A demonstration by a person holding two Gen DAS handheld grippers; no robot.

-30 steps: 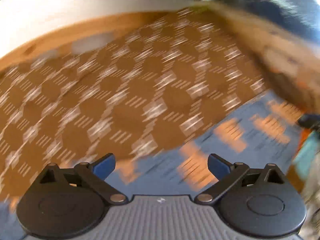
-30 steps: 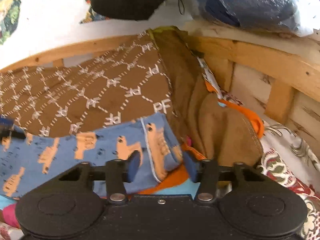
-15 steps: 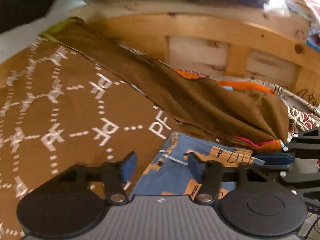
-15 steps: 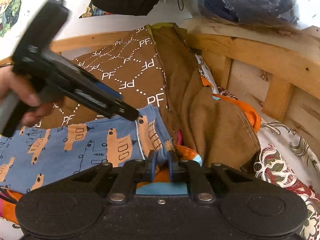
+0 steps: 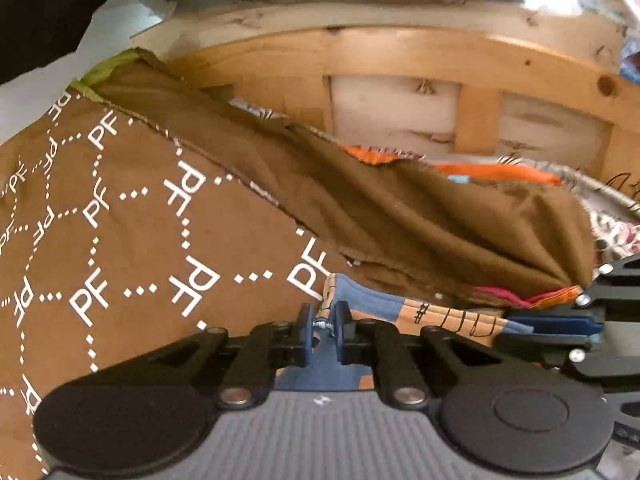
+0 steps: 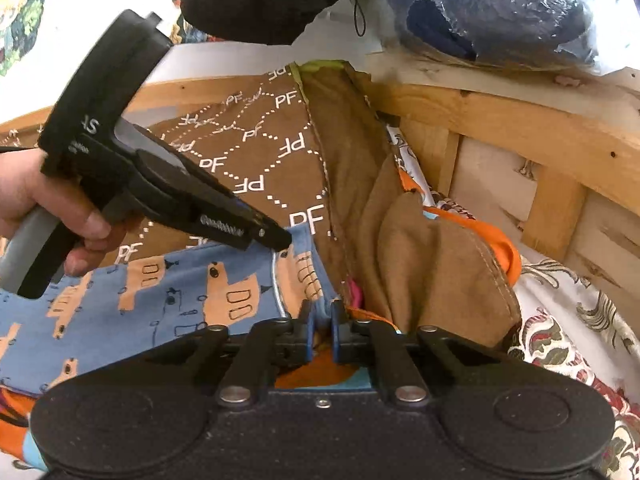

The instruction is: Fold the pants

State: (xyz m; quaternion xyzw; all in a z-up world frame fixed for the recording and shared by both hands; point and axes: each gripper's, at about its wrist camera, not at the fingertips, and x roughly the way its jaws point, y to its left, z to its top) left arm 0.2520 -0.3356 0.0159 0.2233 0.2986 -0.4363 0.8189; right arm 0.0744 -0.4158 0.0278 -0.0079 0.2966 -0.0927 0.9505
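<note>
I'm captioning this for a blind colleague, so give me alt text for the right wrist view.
The right gripper, its jaws closing, pinches the edge of blue pants printed with orange vehicles. The left gripper, held in a hand, meets the same edge farther back. The pants lie on a brown PF-patterned cloth beside a wooden bed frame.

Left wrist view: sits just behind the left gripper (image 5: 323, 326), looking forward and downward, very close to the blue pants (image 5: 372, 308).
Right wrist view: sits behind the right gripper (image 6: 320, 320), angled down, equally close to the same cloth edge.
Facing: both look toward the wooden frame (image 5: 400, 52).
Shared: pants, brown "PF" fabric (image 6: 256, 160), frame; each view catches the other gripper.
</note>
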